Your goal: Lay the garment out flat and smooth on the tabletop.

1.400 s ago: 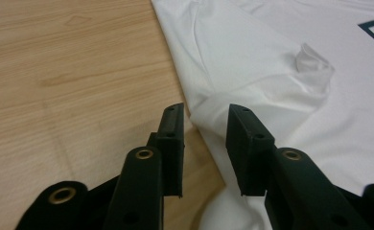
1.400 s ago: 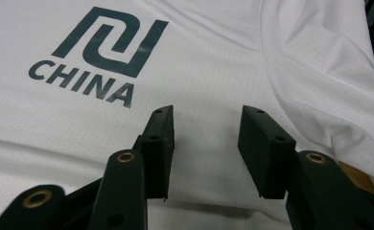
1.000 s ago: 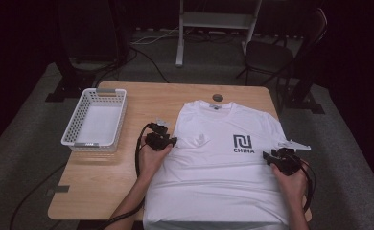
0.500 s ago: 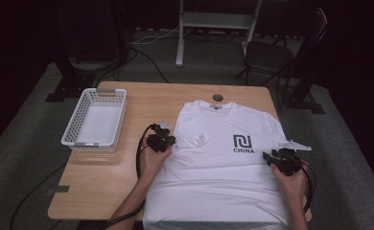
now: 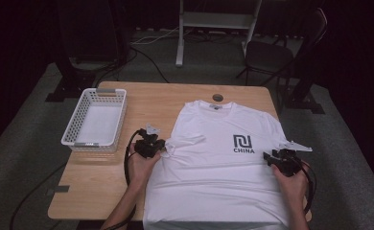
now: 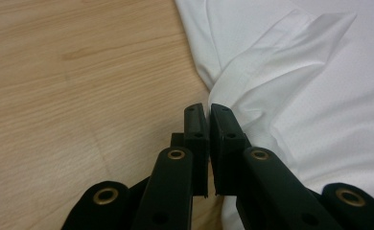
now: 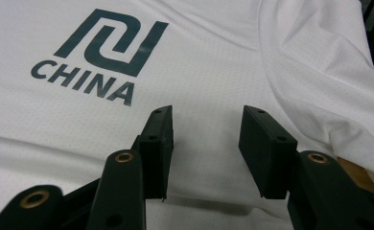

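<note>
A white T-shirt [image 5: 214,177] with a dark "CHINA" logo [image 5: 243,143] lies flat, face up, on the wooden table [image 5: 99,187]. My left gripper [image 5: 163,149] sits at the shirt's left sleeve [image 5: 187,140]. Its jaws are shut together [image 6: 203,109] on the sleeve's hem [image 6: 252,72], and folds of cloth run out from their tips. My right gripper [image 5: 268,157] rests over the shirt's right side by the other sleeve. In the right gripper view it [image 7: 205,125] stands open just below the logo [image 7: 103,52], with nothing between the pads.
A white plastic basket [image 5: 72,141] with nothing in it stands at the table's left. A round cable hole [image 5: 217,97] sits at the far edge above the collar. A chair [image 5: 266,55] and a stand [image 5: 180,33] are on the floor beyond the table.
The left gripper has shifted a little to the left and toward the person, and the sleeve edge is drawn out to a point at its tips. The right gripper has stayed put.
</note>
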